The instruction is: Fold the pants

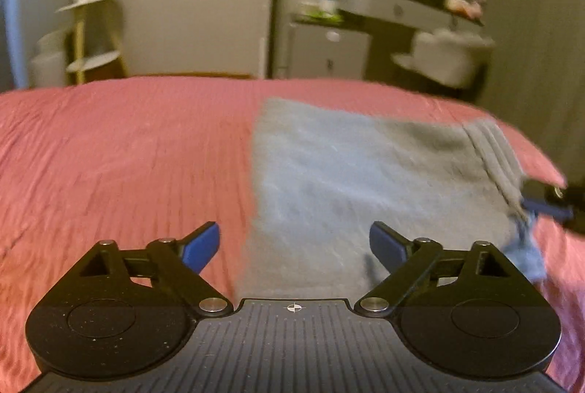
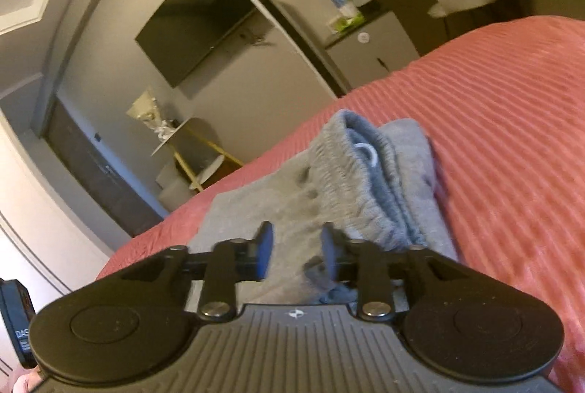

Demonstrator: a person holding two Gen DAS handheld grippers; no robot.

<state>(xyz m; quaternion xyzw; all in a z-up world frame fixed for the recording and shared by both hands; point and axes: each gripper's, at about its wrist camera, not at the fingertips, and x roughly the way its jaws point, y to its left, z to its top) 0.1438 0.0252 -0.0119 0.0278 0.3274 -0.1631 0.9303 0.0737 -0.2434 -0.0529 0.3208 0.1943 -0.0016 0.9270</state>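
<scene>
Left wrist view shows the left gripper (image 1: 294, 246) spread wide, empty, above the folded grey pants (image 1: 365, 180) on the pink bedspread (image 1: 128, 155), while the right gripper (image 2: 297, 248), narrowed but gripping nothing, hovers by their waistband (image 2: 351, 173).

1. Your left tool (image 1: 294, 248) has its jaws spread wide, with nothing between the blue pads (image 1: 203, 246).
2. It tips downward at a moderate angle.
3. Your right tool (image 2: 297, 248) has its jaws partly drawn in, with a clear gap between the pads (image 2: 266, 252).
4. It is rolled to one side, so its view sits tilted.
5. One right finger shows at the left view's right edge.
</scene>
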